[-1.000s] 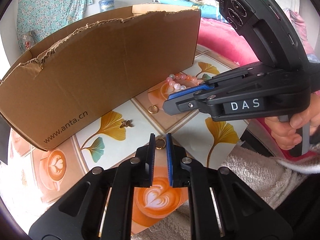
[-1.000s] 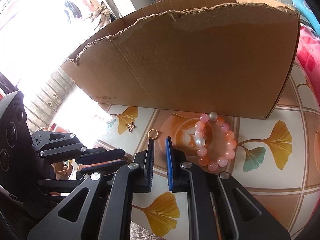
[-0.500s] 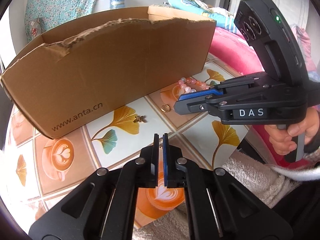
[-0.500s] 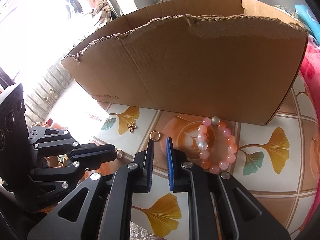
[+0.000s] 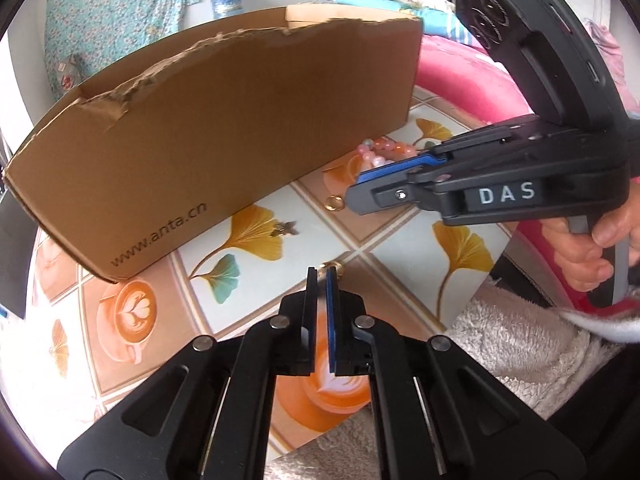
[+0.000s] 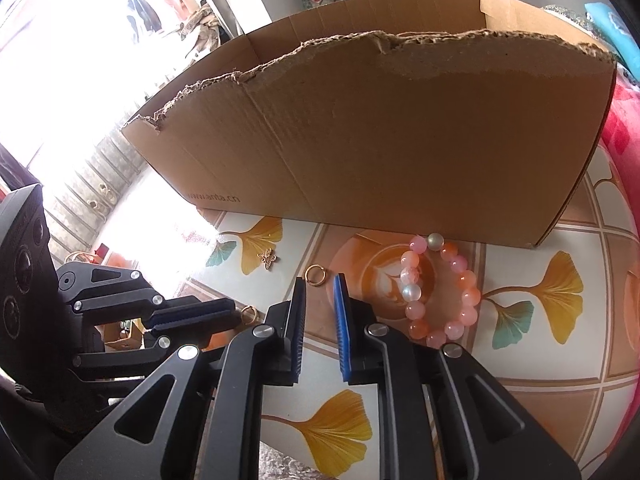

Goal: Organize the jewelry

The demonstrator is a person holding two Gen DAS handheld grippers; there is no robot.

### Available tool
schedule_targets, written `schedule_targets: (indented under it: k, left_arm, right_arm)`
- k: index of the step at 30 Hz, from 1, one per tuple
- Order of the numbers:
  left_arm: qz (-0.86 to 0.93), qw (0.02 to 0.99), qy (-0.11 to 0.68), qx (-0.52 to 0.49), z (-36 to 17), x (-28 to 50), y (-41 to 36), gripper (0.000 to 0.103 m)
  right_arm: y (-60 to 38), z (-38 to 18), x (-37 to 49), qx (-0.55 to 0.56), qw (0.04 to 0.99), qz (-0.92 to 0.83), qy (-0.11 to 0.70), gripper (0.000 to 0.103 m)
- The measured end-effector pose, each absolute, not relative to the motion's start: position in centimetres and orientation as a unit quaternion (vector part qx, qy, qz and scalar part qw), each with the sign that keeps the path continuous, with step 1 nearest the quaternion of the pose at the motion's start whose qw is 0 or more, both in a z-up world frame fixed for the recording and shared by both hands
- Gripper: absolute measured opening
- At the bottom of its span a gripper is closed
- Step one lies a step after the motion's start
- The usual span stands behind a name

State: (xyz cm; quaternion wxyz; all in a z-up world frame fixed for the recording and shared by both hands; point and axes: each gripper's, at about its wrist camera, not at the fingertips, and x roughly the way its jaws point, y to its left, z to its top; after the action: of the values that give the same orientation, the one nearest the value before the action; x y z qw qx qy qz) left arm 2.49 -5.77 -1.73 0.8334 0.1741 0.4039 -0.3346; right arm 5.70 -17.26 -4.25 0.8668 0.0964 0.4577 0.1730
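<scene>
While your left gripper (image 5: pixel 322 276) is clenched on the near gold ring (image 5: pixel 334 267), with only a sliver of the ring showing past the tips, treat that hold as thin: the ring looks caught at its edge, and a quick swing or a knock could let it slip out onto the mat (image 5: pixel 400 240). Your right gripper (image 6: pixel 320 284) holds nothing; its jaws stand a little apart, just short of the second ring (image 6: pixel 315 274), which lies flat on the mat. A ring lying flat gives the pads little to bite, so closing from above may only skate it away, perhaps toward the butterfly charm (image 6: pixel 267 259) to its left. The bead bracelet (image 6: pixel 440 292) lies just right of your right jaw, nearly against the box (image 6: pixel 380 140); a careless sweep could drag it. Farther on, the box wall stands tall with a torn top edge, so in my judgement you need to lift well clear before dropping anything inside, or the ring may catch the edge and fall outside. I cannot tell what already lies within.
</scene>
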Motion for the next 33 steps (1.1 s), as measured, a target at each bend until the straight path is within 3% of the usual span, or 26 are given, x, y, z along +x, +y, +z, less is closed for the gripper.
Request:
schedule_targets:
  k: [9, 10, 12, 14, 19, 22, 30, 33]
  left_arm:
    - [-0.343, 0.832, 0.405, 0.162, -1.8, 2.6, -6.6, 0.005]
    - [-0.348, 0.832, 0.403, 0.159, -1.7, 2.6, -6.5, 0.007]
    - [-0.35, 0.835, 0.394, 0.159, -1.4, 2.4, -6.2, 0.03]
    - [-0.355, 0.835, 0.387, 0.166, -1.2, 2.3, -6.2, 0.033]
    - [-0.352, 0.83, 0.387, 0.195, -1.6, 2.6, -6.6, 0.033]
    - [-0.36, 0.824, 0.391, 0.198, -1.8, 3.1, -6.8, 0.023]
    - [-0.376, 0.818, 0.391, 0.191, -1.9, 4.2, -6.9, 0.011]
    - [-0.379, 0.818, 0.389, 0.191, -1.9, 4.2, -6.9, 0.011]
  right_arm:
    - [-17.5, -4.5, 5.5, 0.1, 0.867, 0.172, 0.457, 0.015]
    - [-17.5, -4.5, 5.4, 0.101, 0.867, 0.172, 0.457, 0.015]
    - [-17.7, -4.5, 5.4, 0.104, 0.866, 0.173, 0.457, 0.017]
    - [-17.8, -4.6, 5.4, 0.105, 0.866, 0.173, 0.457, 0.019]
    - [-18.3, -4.8, 5.3, 0.107, 0.866, 0.176, 0.456, 0.019]
    - [-18.3, -4.8, 5.2, 0.108, 0.866, 0.177, 0.455, 0.019]
    - [-18.8, -4.7, 5.2, 0.11, 0.867, 0.174, 0.453, 0.019]
    - [-19.0, -4.7, 5.2, 0.11, 0.868, 0.172, 0.453, 0.019]
